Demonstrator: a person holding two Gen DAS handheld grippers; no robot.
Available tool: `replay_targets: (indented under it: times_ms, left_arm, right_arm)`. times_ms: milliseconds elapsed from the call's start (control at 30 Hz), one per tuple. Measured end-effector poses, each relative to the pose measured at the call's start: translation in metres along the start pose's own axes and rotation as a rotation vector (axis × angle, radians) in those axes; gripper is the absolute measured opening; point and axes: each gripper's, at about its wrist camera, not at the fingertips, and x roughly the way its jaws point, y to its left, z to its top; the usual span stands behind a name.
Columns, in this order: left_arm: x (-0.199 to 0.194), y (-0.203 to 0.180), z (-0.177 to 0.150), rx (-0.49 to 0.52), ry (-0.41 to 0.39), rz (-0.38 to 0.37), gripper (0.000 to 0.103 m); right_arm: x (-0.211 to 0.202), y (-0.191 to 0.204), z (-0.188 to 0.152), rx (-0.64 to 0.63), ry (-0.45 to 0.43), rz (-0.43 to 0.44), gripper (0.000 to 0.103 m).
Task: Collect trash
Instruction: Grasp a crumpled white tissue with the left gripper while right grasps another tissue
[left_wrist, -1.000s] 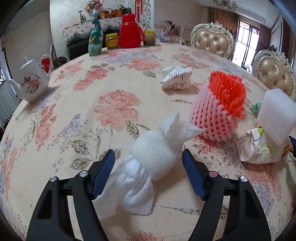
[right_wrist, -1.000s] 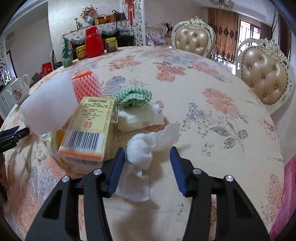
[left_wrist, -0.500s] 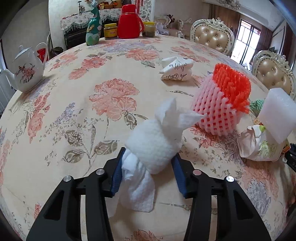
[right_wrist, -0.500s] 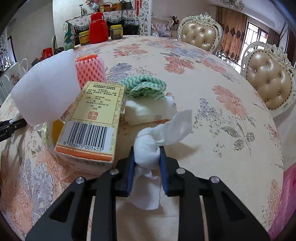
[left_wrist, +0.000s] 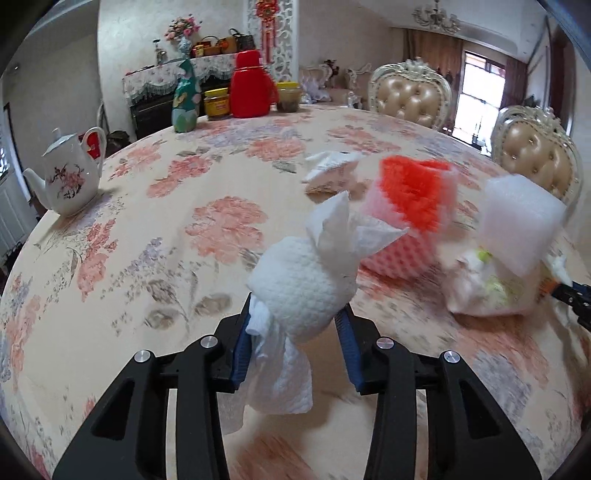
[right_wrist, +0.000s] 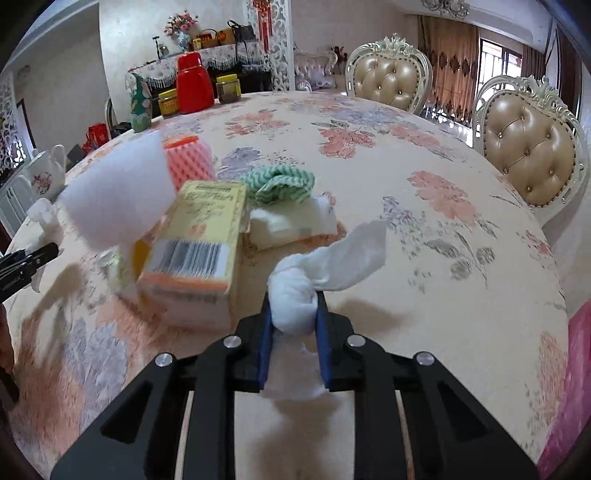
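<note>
**A:** What did your left gripper (left_wrist: 295, 325) have?

**B:** I had its blue fingers (left_wrist: 242, 347) pressing on a big wad of white paper towel (left_wrist: 299, 288), and they were closing tighter on it. The wad sat between the pads with a twisted tail hanging below and pointed corners sticking up toward one o'clock. It looked clear of the flowered counter (left_wrist: 147, 229).

**A:** And the right?

**B:** My right gripper (right_wrist: 293, 325) had its fingers narrow, clamped on a smaller twisted tissue (right_wrist: 293, 304). One loose end fanned out toward one o'clock, another hung below the pads.

**A:** What else lay there?

**B:** In the right view, at ten o'clock from the tissue, I saw a yellow carton with a barcode (right_wrist: 199, 240), tilted on other scraps. A white foam sheet (right_wrist: 118, 192) stood behind it at ten o'clock, with the pink foam net (right_wrist: 190, 160) beyond. A green zigzag cloth (right_wrist: 280, 182) sat at twelve o'clock, on top of a white folded packet (right_wrist: 291, 225). In the left view the net's orange top (left_wrist: 413, 192) showed at one o'clock, blurred, with a crumpled wrapper (left_wrist: 487, 288) at three o'clock.

**A:** Anything further off?

**B:** A white teapot (left_wrist: 68, 177) at ten o'clock near the counter's edge, and a red flask (left_wrist: 253, 86) with jars at the far rim
</note>
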Motion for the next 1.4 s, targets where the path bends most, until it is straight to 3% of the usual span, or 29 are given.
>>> replay_targets:
  times_ms: [167, 567, 1033, 1400]
  left_arm:
    - [-0.028, -0.029, -0.017, 0.055, -0.025, -0.016, 0.04]
    - [-0.081, -0.062, -0.049, 0.042, -0.09, -0.027, 0.04]
    - [-0.1, -0.093, -0.071, 0.041, -0.127, -0.053, 0.04]
    - [-0.111, -0.134, -0.072, 0.09, -0.212, -0.11, 0.04]
  right_arm:
    - [-0.023, 0.0, -0.018, -0.015, -0.014, 0.025, 0.02]
    - [-0.063, -0.007, -0.048, -0.02, -0.074, 0.056, 0.021]
    - [-0.088, -0.001, -0.066, -0.094, -0.152, 0.052, 0.021]
    - [-0.111, -0.006, -0.068, -0.1, -0.254, 0.064, 0.021]
